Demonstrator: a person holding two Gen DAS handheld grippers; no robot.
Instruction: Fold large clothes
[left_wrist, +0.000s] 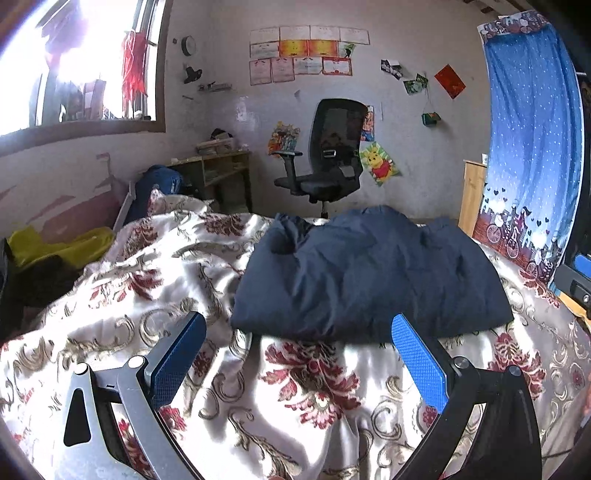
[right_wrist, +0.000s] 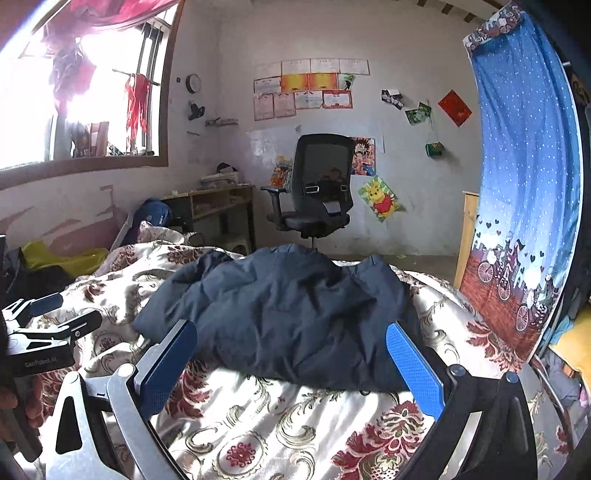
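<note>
Dark navy garment (left_wrist: 369, 273) lies folded in a compact bundle on the floral bedspread (left_wrist: 314, 387), near the bed's far end. Left gripper (left_wrist: 299, 328) hovers just short of the bundle's near edge, jaws spread wide, nothing between them. Right gripper (right_wrist: 291, 334) likewise spread and empty (blue pads (right_wrist: 413, 369) flank the garment's near edge). Office chair (right_wrist: 317, 188) stands beyond the bed.

Bed covered by cream bedspread (left_wrist: 303, 413) with red floral and gold scroll print, rumpled. Directly on it: folded navy padded jacket (left_wrist: 369, 280), lying flat. Yellow fabric (left_wrist: 62, 245) at bed's left edge.
</note>
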